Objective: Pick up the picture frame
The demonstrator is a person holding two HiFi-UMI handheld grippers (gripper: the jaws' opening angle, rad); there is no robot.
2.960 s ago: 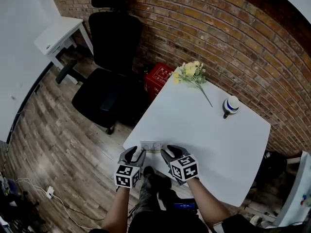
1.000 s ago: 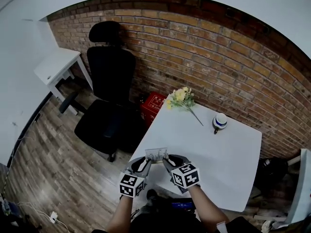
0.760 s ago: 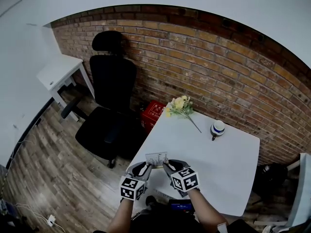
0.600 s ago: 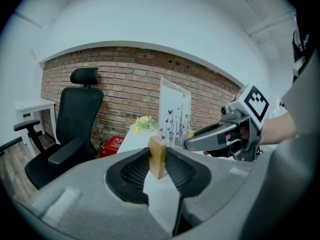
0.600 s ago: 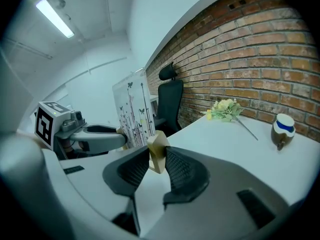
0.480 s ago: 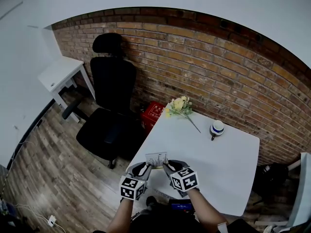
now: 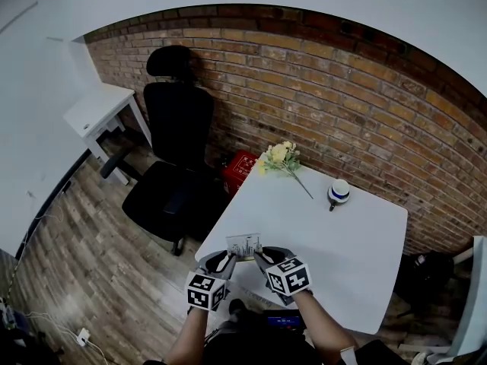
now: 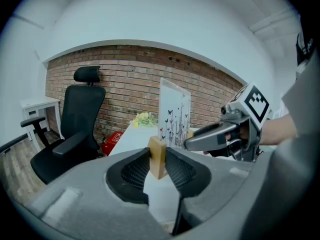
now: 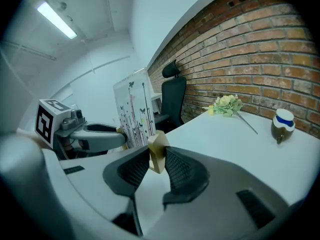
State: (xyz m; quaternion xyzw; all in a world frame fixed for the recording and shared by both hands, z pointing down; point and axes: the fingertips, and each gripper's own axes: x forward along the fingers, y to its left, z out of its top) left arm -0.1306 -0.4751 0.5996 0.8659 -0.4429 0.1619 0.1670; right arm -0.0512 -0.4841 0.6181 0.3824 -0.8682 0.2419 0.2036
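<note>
White square table (image 7: 342, 234), 1. Black office chair (image 7: 171, 128), 1, beside it. Red box (image 7: 240, 169), 1; white print too small to read. Clear upright picture frame w/ butterfly-and-stem print (image 7: 243, 245), 1, at table's near left edge, btwn both tools. Left gripper (image 7: 218, 261) clamped narrow on frame's left pale wooden foot block (image 8: 157, 156); right gripper (image 7: 269, 258) likewise on right block (image 9: 157, 151). Blocks: 2. Yellow flower sprig (image 7: 280, 157), 1. Small white-blue jar (image 7: 337, 192), 1.

picture frame (image 7: 244, 245) above table (image 7: 358, 253) near edge; flowers (image 7: 280, 157), jar (image 7: 337, 192) at far side
</note>
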